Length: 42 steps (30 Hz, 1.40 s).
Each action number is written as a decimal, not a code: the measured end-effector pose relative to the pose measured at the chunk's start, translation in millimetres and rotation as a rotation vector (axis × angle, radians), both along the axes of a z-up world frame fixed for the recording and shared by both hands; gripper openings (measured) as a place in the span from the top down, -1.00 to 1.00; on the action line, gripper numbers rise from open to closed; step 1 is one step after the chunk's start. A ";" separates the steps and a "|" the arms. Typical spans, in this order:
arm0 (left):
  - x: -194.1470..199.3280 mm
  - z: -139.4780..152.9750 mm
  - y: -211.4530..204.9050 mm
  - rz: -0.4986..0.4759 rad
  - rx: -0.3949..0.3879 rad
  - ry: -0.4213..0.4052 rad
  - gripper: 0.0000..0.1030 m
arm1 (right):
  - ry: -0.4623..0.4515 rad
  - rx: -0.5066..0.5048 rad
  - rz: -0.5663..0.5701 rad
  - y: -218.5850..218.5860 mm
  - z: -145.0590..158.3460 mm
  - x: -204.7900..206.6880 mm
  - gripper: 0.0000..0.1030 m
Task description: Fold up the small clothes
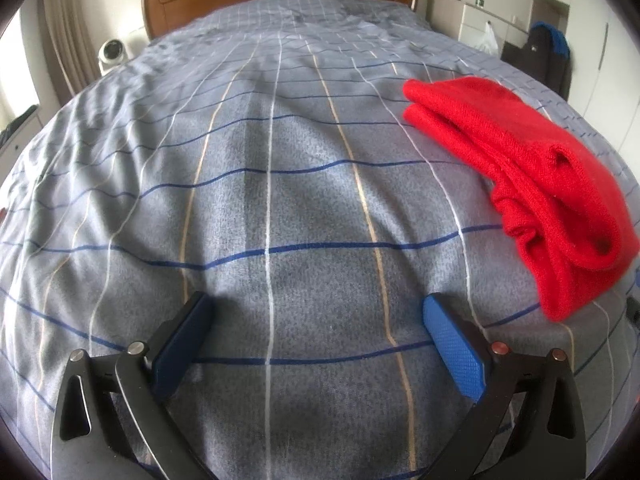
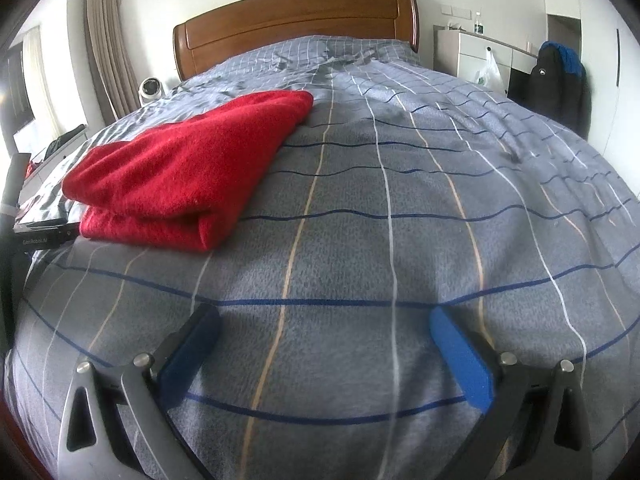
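A red knit garment (image 1: pixel 532 184) lies folded in a thick bundle on the bed, at the right in the left wrist view and at the left in the right wrist view (image 2: pixel 188 168). My left gripper (image 1: pixel 316 304) is open and empty, low over the bedcover, left of the garment and apart from it. My right gripper (image 2: pixel 324 316) is open and empty, low over the bedcover, right of the garment and apart from it. The left gripper's body (image 2: pixel 40 236) shows at the left edge of the right wrist view, next to the garment.
The bed has a grey checked cover (image 1: pixel 280 184) and a wooden headboard (image 2: pixel 296 20). A small white fan (image 2: pixel 151 89) stands at the bed's left. A white cabinet (image 2: pixel 476 56) and a dark jacket (image 2: pixel 556 80) are at the far right.
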<state>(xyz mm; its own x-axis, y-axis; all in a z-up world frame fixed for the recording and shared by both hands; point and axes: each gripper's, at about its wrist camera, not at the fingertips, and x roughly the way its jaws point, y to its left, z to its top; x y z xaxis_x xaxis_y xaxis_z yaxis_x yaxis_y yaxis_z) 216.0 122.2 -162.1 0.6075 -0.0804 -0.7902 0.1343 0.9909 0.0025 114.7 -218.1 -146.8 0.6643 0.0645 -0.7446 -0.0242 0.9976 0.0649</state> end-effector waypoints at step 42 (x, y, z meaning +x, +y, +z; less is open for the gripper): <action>2.5 2.5 -7.0 0.107 0.051 0.074 -0.99 | -0.032 0.055 0.028 -8.1 -0.6 -4.3 -1.00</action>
